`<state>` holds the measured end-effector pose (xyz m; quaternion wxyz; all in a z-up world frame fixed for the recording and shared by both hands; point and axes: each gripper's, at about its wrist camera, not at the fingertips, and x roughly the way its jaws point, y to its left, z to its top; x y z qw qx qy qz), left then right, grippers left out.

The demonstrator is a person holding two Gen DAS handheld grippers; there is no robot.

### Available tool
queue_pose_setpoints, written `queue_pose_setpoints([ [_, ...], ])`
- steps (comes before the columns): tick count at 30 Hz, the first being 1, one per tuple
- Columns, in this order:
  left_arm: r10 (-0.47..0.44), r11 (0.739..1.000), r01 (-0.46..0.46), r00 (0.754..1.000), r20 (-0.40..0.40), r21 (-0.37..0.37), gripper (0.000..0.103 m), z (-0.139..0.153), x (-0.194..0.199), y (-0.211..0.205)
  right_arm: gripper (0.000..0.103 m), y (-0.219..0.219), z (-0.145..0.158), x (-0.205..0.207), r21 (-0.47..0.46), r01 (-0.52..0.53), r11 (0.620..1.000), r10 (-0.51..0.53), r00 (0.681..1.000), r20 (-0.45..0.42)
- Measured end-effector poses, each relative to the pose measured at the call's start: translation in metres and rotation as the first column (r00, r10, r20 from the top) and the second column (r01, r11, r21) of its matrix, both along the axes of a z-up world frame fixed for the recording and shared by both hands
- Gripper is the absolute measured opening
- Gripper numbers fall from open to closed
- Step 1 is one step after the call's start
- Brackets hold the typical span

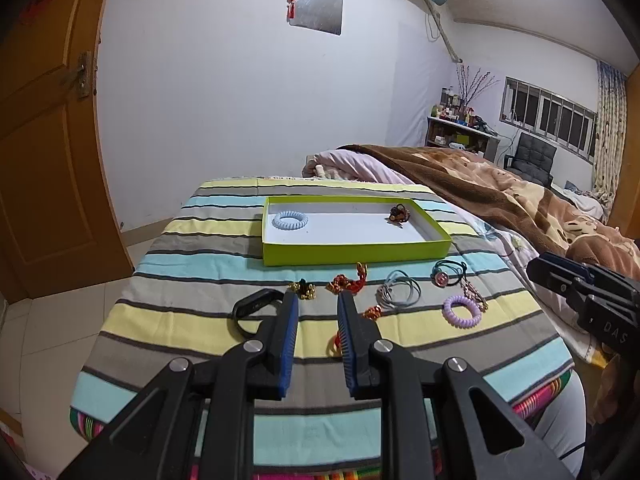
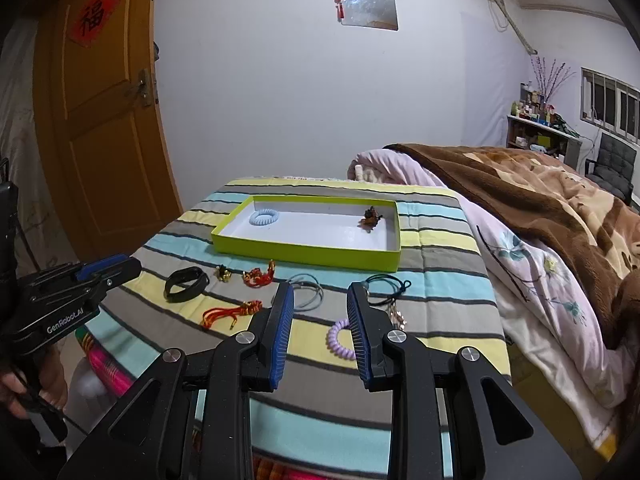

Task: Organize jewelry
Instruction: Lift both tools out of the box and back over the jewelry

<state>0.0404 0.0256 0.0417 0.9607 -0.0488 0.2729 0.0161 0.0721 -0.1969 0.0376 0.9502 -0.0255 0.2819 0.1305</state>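
A lime-green tray [image 1: 352, 254] [image 2: 304, 254] lies on the striped cloth and holds a pale blue coil hair tie [image 1: 290, 220] [image 2: 264, 217] and a dark brown trinket [image 1: 399, 213] [image 2: 370, 216]. In front of it lie a black band [image 1: 250, 306] [image 2: 187, 283], a gold charm [image 1: 303, 290] [image 2: 223, 273], red knotted cords [image 1: 348, 282] [image 2: 260, 277] [image 2: 230, 314], grey hair loops [image 1: 399, 292] [image 2: 306, 292], a black cord with a bead [image 1: 449, 273] [image 2: 388, 282] and a purple coil tie [image 1: 462, 311] [image 2: 340, 338]. My left gripper [image 1: 318, 300] is open and empty above the cords. My right gripper [image 2: 320, 292] is open and empty beside the purple tie.
The striped cloth [image 1: 200, 320] covers a small table with its edge near the left. A bed with a brown blanket [image 2: 540, 208] lies to the right. A wooden door [image 2: 104, 128] stands at the left. Shelves and a chair [image 1: 532, 156] stand at the far right.
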Motion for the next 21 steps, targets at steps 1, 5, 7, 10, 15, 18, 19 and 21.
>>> queue_pose_setpoints([
  [1,0.001,1.0,-0.001,1.0,0.004,0.002,0.021,0.0,-0.003,-0.001,0.028,0.0,0.0,-0.003,-0.001,0.0,1.0,0.0,1.0,0.004],
  [5,-0.002,1.0,0.002,1.0,0.016,0.009,0.021,0.0,-0.015,-0.005,0.028,-0.002,-0.001,-0.014,-0.007,0.001,1.0,-0.001,1.0,0.006],
  [7,-0.005,1.0,0.005,1.0,0.018,0.01,0.021,-0.001,-0.021,-0.007,0.028,-0.004,-0.003,-0.019,-0.007,0.001,1.0,-0.001,1.0,0.004],
  [10,-0.008,1.0,0.008,1.0,0.016,0.011,0.021,-0.003,-0.026,-0.009,0.028,-0.007,-0.006,-0.024,-0.004,0.004,1.0,-0.004,1.0,-0.003],
  [15,-0.009,1.0,0.009,1.0,0.011,0.009,0.021,-0.005,-0.03,-0.008,0.028,-0.01,-0.009,-0.029,0.002,0.007,1.0,-0.007,1.0,-0.012],
  [18,-0.013,1.0,0.013,1.0,0.008,0.001,0.021,-0.007,-0.029,-0.007,0.028,-0.012,-0.011,-0.028,0.002,0.009,1.0,-0.009,1.0,-0.017],
  [19,-0.011,1.0,0.011,1.0,0.007,0.0,0.021,-0.008,-0.029,-0.007,0.028,-0.012,-0.012,-0.027,0.0,0.009,1.0,-0.009,1.0,-0.02],
  [21,-0.014,1.0,0.014,1.0,0.007,-0.001,0.021,-0.008,-0.028,-0.006,0.028,-0.011,-0.014,-0.025,-0.006,0.007,1.0,-0.008,1.0,-0.024],
])
